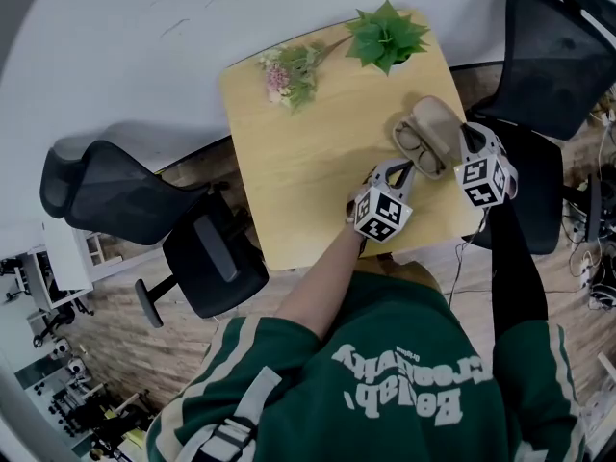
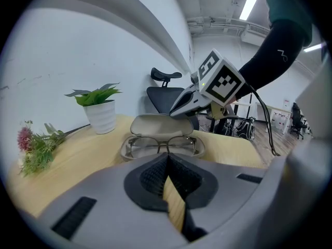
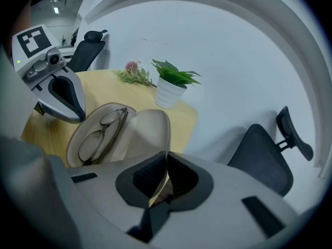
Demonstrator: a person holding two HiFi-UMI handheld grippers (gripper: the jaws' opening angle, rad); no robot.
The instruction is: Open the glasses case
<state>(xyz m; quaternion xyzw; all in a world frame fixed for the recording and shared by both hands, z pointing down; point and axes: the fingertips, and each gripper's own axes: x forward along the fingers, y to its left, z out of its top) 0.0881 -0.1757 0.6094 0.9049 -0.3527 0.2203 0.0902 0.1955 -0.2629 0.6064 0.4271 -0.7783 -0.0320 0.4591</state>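
Note:
The beige glasses case (image 1: 430, 131) lies open near the right edge of the wooden table (image 1: 289, 181). Its lid (image 3: 149, 133) stands up, and a pair of glasses (image 2: 162, 145) rests in the lower half. My left gripper (image 1: 408, 169) is shut with nothing in it, just in front of the case's near rim and pointing at it. My right gripper (image 1: 464, 133) is shut and empty at the lid's outer side. In the left gripper view its tip (image 2: 174, 111) sits at the top of the lid. In the right gripper view the left gripper (image 3: 77, 117) hangs beside the case.
A potted green plant (image 1: 388, 37) stands at the table's far edge, and a sprig of pink flowers (image 1: 289, 73) lies at the far left. Black office chairs stand left (image 1: 144, 210) and right (image 1: 549, 56) of the table. The table's right edge is close to the case.

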